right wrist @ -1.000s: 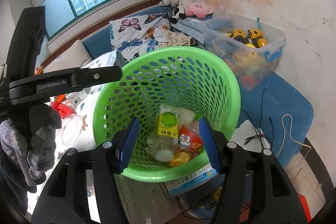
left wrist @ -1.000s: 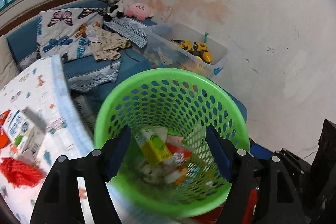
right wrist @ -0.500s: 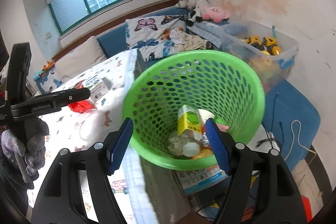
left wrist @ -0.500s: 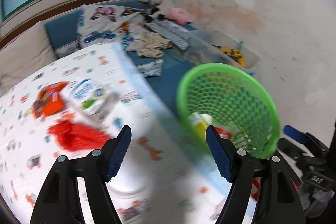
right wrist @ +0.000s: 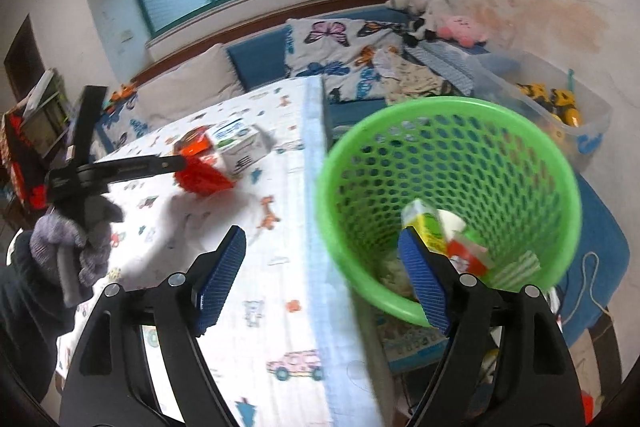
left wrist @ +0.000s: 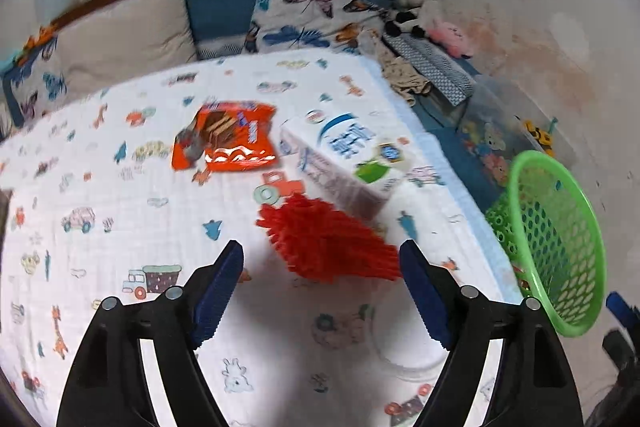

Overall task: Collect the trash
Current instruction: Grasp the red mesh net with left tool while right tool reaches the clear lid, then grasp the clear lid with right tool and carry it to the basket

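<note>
While hovering above the printed cloth on the bed, left claw had just widened, empty, red crumpled netting ahead, white carton and orange wrapper beyond. Right claw likewise just opened, empty, beside green perforated basket holding trash.

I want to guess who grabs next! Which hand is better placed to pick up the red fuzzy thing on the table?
Probably the left. The left gripper is open, aimed at the red fuzzy thing just ahead of its fingers. The right gripper is empty, over the table edge beside the green basket.
</note>
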